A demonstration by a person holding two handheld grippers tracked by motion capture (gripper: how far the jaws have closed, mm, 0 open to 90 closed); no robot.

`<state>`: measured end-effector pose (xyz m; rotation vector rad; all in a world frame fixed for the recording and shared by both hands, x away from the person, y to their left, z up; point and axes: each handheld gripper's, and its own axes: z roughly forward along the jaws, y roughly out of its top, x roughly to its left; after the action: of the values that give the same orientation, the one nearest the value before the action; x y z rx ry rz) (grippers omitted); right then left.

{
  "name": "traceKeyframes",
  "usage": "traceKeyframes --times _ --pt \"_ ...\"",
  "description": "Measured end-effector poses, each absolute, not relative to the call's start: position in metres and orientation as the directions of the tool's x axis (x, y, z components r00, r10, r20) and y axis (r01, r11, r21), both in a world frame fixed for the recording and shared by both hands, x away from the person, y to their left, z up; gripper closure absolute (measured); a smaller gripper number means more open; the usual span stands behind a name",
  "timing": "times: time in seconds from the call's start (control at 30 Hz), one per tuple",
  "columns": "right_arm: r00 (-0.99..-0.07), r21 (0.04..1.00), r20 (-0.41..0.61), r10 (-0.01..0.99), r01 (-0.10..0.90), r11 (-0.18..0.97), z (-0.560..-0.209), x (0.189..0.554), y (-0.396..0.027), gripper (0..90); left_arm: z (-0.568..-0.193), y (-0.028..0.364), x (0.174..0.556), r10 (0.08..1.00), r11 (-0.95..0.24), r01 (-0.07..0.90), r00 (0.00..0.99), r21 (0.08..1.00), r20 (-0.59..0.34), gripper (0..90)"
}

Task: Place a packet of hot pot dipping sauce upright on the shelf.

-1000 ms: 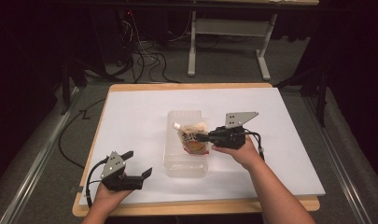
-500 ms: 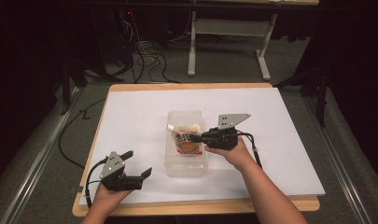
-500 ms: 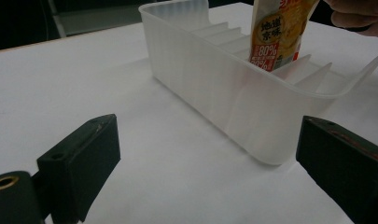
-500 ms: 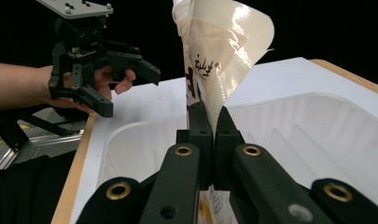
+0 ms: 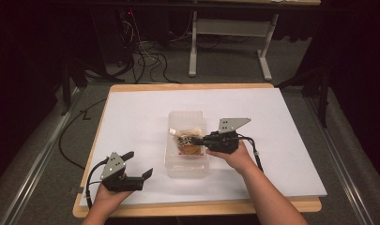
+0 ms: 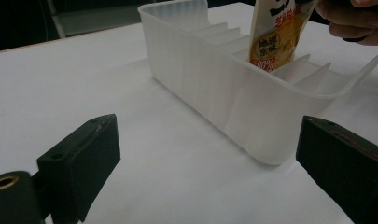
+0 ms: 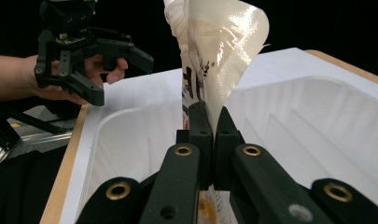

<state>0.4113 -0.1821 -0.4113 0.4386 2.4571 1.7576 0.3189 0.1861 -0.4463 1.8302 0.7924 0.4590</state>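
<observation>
Over the middle of the white table (image 5: 281, 140) my right gripper (image 5: 197, 140) is clamped on a snack pouch (image 5: 187, 140), its jaws pinched tight on the pouch's edge. I see the pouch hanging upright inside the clear plastic bin (image 5: 186, 165), toward the bin's far half, its yellow lower part down among the bin's ribbed dividers. From the left gripper's camera, the pouch (image 6: 275, 32) stands within the bin's (image 6: 214, 88) walls, with my right hand (image 6: 359, 21) just above it. My left gripper (image 5: 140, 165) sits at the near left of the table, well apart from the bin, jaws spread wide with nothing between them, pointed toward the bin's near end.
</observation>
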Motion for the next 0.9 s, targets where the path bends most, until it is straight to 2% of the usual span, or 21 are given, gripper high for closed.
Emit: traceKeyframes --times 0.9 --pt "-0.939 0.929 0.11 0.327 0.214 0.302 -0.427 0.409 -0.188 90.0 -0.446 0.186 0.319 0.7 -0.244 0.304 0.713 0.921 -0.05 6.9"
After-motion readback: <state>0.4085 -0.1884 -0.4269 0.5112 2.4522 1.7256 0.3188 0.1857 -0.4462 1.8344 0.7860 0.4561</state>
